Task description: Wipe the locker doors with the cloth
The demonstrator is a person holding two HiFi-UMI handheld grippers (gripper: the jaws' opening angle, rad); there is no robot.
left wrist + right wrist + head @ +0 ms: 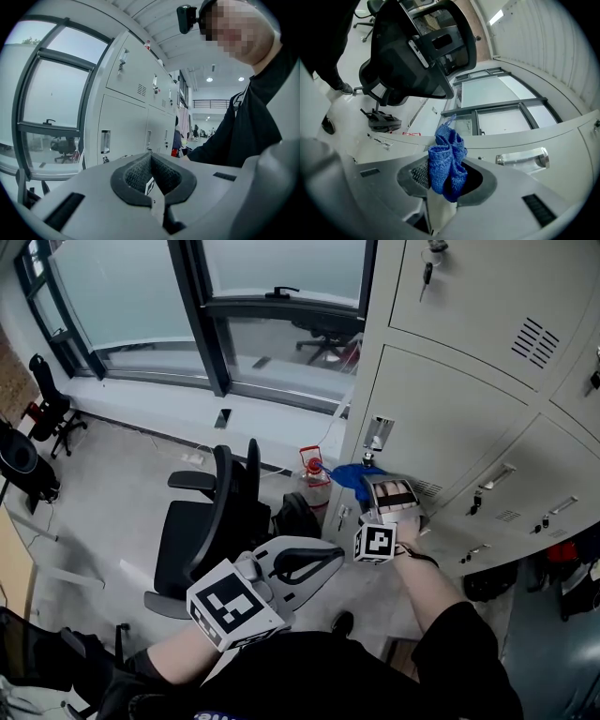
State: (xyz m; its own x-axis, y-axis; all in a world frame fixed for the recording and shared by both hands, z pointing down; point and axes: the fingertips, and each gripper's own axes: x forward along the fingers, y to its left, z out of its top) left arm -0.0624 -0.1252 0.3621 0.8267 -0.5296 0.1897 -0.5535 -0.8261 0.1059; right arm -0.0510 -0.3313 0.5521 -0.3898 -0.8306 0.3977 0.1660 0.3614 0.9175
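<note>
Pale grey locker doors [441,418] fill the right of the head view. My right gripper [373,486] is shut on a blue cloth [347,474], which it holds against the left edge of a lower door, just under its label holder [378,432]. In the right gripper view the bunched blue cloth [447,166] sticks out between the jaws of the right gripper [449,180], with a locker handle [522,158] close beyond. My left gripper [336,556] hangs lower, away from the lockers, shut and empty. From the left gripper [151,164] the locker doors [126,131] stand ahead.
A black office chair [211,521] stands just left of the lockers, with a black bag [298,514] and a small red item [311,465] on the floor by it. Large windows [281,296] run along the back wall. Keys hang in an upper lock [427,273].
</note>
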